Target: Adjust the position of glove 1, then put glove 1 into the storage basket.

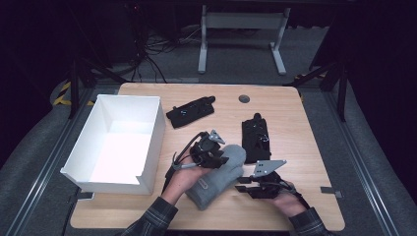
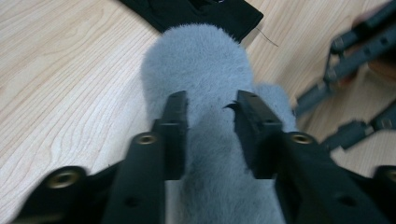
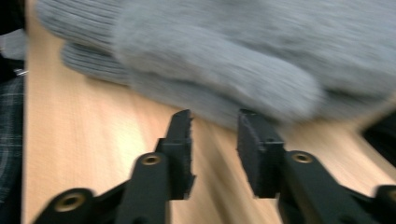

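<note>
Wooden table (image 1: pixel 305 147), largest item on it is the white box (image 1: pixel 105 174) at the left edge, open top. Grey mitten (image 1: pixel 223 172) lies flat near the front edge, between the two hands, just right of the box. Two black pads: one (image 1: pixel 191 111) behind the mitten, another (image 1: pixel 255 140) touching its tip on the right. Left gripper (image 1: pixel 212 156) sits over the mitten, jaws apart and straddling the fuzzy fabric; can't tell if they pinch it. Right gripper (image 1: pixel 244 188) lies just beside the mitten's thumb, jaws apart, nothing between them.
</note>
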The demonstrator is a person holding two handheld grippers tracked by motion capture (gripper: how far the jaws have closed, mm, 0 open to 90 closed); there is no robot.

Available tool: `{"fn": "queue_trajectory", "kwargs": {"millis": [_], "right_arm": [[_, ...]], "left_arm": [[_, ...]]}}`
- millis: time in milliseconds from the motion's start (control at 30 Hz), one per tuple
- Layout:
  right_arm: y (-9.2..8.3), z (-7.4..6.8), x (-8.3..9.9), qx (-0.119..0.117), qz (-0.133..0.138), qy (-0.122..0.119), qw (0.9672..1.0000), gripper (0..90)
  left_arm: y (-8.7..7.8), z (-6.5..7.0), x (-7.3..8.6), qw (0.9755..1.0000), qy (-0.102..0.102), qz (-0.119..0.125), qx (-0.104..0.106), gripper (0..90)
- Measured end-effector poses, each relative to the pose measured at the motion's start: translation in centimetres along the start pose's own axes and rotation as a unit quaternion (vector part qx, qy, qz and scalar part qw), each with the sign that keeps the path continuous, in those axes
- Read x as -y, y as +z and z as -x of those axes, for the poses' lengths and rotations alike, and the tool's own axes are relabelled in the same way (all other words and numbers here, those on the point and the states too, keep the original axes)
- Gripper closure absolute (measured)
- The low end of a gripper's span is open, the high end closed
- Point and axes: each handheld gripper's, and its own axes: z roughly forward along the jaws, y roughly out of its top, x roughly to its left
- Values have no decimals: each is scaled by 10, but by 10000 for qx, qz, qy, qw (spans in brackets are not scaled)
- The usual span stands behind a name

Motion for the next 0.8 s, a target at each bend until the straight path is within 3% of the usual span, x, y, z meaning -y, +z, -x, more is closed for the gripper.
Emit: {"fn": "queue_trajectory", "kwargs": {"millis": [33,67,200,333,433,567,800], "right_arm": [[-7,6,4,159,5,61,9999,581],[-7,6,4,159,5,61,9999,581],[-22,18,15,554,80,229,9982,451],[-40,32,31,981,95,463,9941,350],[-52,42,42,1213,121,657,9904,285],[-60,50,53,1399,98,776,9871,260],[-59,57,59,1494,-9,886,9848,247]], "left_arm": [[-3,-3,2,10000,-41,6,8,544],[-3,-3,2,10000,-41,6,8,507],[-9,-10,9,9999,-124,9,2,441],[-11,-14,17,9998,-196,-69,39,310],[-8,-14,23,9997,-174,-137,64,261],[4,-11,28,9992,-167,-307,178,227],[22,-7,34,9979,-71,-630,124,177]]}}
